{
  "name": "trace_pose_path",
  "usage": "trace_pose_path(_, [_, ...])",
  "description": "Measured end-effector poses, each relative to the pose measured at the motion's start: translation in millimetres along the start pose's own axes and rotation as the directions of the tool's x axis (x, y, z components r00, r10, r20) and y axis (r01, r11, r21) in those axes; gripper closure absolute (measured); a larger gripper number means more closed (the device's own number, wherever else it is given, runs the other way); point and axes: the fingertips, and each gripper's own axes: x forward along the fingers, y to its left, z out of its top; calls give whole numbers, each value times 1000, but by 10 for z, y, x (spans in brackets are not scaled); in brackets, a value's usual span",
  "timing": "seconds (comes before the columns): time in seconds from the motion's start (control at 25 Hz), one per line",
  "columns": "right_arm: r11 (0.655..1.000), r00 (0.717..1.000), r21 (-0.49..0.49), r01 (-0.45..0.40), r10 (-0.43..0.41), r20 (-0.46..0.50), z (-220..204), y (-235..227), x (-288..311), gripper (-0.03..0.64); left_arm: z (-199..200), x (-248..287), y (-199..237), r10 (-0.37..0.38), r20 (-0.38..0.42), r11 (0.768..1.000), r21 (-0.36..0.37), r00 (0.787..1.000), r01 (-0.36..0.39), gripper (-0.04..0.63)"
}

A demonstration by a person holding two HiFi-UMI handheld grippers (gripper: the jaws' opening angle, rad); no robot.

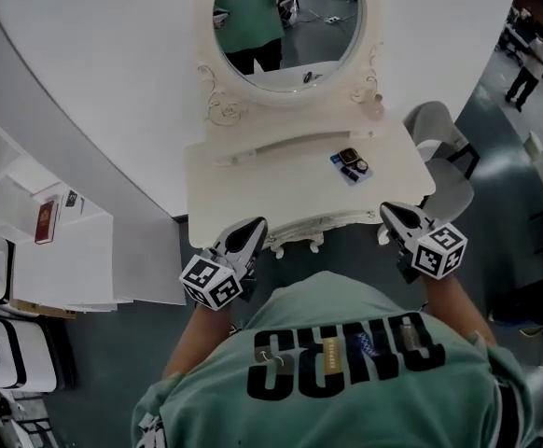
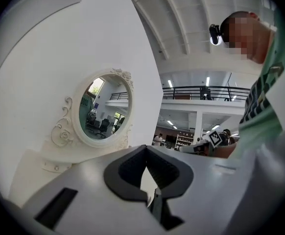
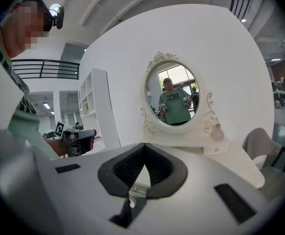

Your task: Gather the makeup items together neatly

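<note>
A white vanity table point(image 1: 253, 189) with an oval mirror point(image 1: 285, 21) stands in front of me. On its right half lie a small dark compact point(image 1: 352, 160) and a blue flat item point(image 1: 343, 168), touching each other. A small pink bottle point(image 1: 375, 108) stands by the mirror's right foot, and the right gripper view shows this bottle point(image 3: 217, 132) too. My left gripper point(image 1: 252, 229) hovers at the table's front left edge, shut and empty. My right gripper point(image 1: 393, 215) hovers at the front right edge, also shut with nothing in it. Both point toward the table.
A grey chair point(image 1: 442, 147) stands right of the vanity. White shelving point(image 1: 29, 236) with a red booklet point(image 1: 46, 222) fills the left side. A curved white wall point(image 1: 113, 73) rises behind the mirror. A person point(image 1: 530, 66) stands far off at the upper right.
</note>
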Motion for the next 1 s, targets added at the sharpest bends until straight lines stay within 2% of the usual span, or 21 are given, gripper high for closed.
trace_pose_path(0.2, [1000,1000,7,26,-26,-1,244,-101,769,627,256,121,803,-21,-34,1000,22,999,22,588])
trace_pose_path(0.44, [998,999,38,47,-46,-27,274,-395,1225,627,240,455,1306,-38,-50,999,-18,998,37,588])
trace_pose_path(0.68, [999,998,50,20,-17,-62,274,-1005,1387,627,162,992,1407,0,-70,1000,-26,998,-2,588])
trace_pose_path(0.8, [998,996,48,-38,41,-76,269,-1357,1443,627,159,1308,1373,69,-50,998,-8,996,-69,588])
trace_pose_path(1.0, [989,981,16,-147,148,-122,244,-1860,1490,627,110,1771,1221,176,-39,984,-27,984,-177,588])
